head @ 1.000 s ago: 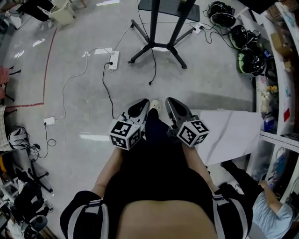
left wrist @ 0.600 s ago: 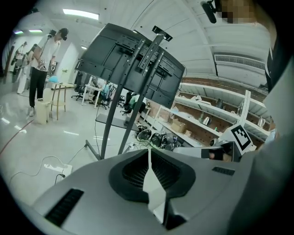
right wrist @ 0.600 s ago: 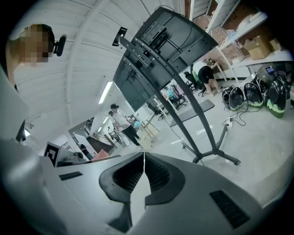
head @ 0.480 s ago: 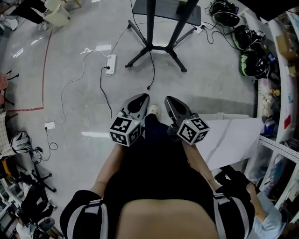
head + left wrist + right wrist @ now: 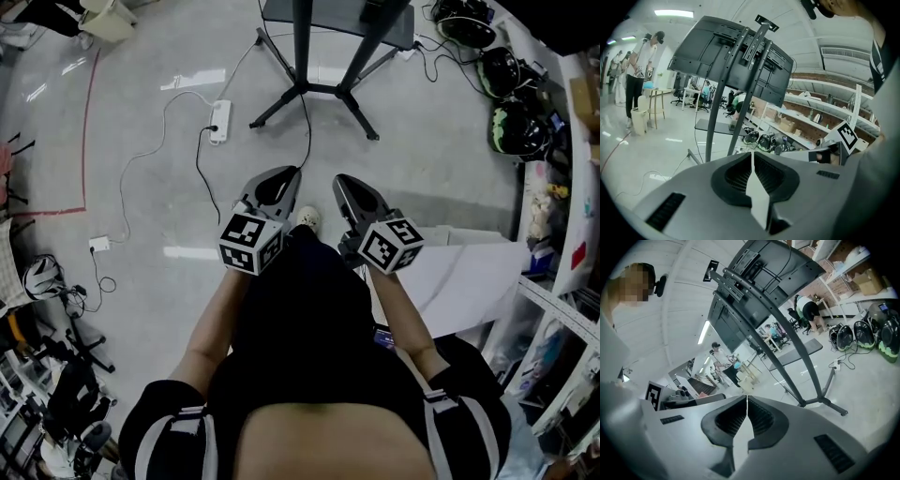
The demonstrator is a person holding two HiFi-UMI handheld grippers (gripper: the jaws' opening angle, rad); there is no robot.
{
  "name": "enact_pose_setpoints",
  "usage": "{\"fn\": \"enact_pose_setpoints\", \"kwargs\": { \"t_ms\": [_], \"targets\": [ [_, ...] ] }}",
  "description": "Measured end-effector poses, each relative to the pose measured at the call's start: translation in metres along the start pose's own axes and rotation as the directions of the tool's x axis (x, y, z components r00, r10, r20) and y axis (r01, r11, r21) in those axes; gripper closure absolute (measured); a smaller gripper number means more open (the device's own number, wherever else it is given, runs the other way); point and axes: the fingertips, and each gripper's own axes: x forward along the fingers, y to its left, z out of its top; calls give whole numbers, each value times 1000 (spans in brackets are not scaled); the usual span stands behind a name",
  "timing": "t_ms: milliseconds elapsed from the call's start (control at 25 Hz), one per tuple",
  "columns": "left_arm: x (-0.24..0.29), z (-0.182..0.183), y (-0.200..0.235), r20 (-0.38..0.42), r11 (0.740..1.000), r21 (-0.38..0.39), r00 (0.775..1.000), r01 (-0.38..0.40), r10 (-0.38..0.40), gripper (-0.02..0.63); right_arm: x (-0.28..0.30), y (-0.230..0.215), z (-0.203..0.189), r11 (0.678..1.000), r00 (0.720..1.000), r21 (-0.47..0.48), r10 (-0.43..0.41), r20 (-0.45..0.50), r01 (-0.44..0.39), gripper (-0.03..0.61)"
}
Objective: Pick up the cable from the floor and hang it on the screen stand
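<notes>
Left gripper point(image 5: 285, 175) and right gripper point(image 5: 344, 181) nearer the one screen stand point(image 5: 302, 47), all fingers point(image 5: 693, 197) pressed together.

- Floor point(image 5: 141, 281): pale grey, glossy, streaked with white glare.
- Screen stand point(image 5: 302, 47): black all over.
- Cable point(image 5: 198, 164) is black; power strip point(image 5: 219, 122) is white.
- Red line point(image 5: 90, 131) near the floor's left edge.
- Left gripper point(image 5: 287, 173), right gripper point(image 5: 343, 180): grey shells, 2 cubes in black-and-white squares.
- Helmets point(image 5: 516, 127), floor's top-right corner: black with green.

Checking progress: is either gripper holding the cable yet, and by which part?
Nothing held: left gripper and right gripper are shut and empty; cable lies untouched on the floor.
</notes>
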Motion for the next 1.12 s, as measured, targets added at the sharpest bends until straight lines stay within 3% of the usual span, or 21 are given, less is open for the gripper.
{"fn": "enact_pose_setpoints", "kwargs": {
  "t_ms": [440,1120],
  "targets": [
    [48,-8,51,-59,995,87,997,47,-42,591,68,-51,8,995,998,82,-55,30,52,552],
    [133,-129,143,-165,990,-138,986,-5,-18,591,152,-152,-72,989,987,71,-120,-107,128,552]
  ]
}}
